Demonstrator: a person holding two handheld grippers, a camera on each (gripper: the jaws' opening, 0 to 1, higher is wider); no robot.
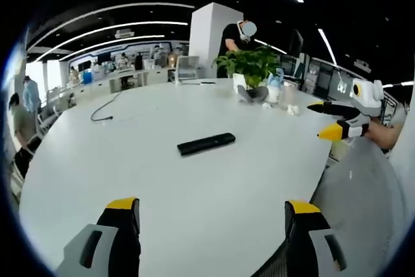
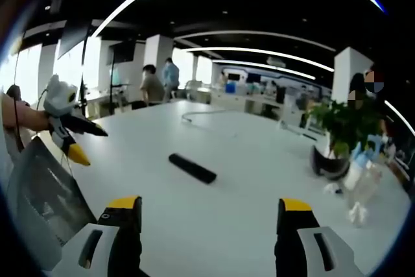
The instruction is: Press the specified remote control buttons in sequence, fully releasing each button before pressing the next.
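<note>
The black remote control [image 1: 206,143] lies flat on the white bench [image 1: 162,180], alone on an open stretch of the top and well apart from both claws; in the right gripper view it [image 2: 192,167] sits at a slant near the middle, and its buttons are too small and dark to make out in either view. The left claw [image 1: 214,215] has its yellow-tipped jaws wide apart with nothing between them, hovering over the near part of the bench, their lower ends cut off by the frame. The right claw [image 2: 211,213] is likewise spread and holds nothing. Each claw shows from the side in the other's view: the right one [image 1: 329,120] enters the left gripper view at the right edge, its two pointed tips apart, held by a partly visible hand [image 1: 382,132]; the left one [image 2: 83,141] appears at the left of the right gripper view, tips also apart, over a dark mesh chair back [image 2: 39,192]. A potted plant [image 1: 251,68] stands at the far side of the bench with a few small bottles [image 2: 362,180] beside it, their details blurred. A thin cable [image 1: 107,109] trails across the far bench top. Several people stand in the office beyond, indistinct.
</note>
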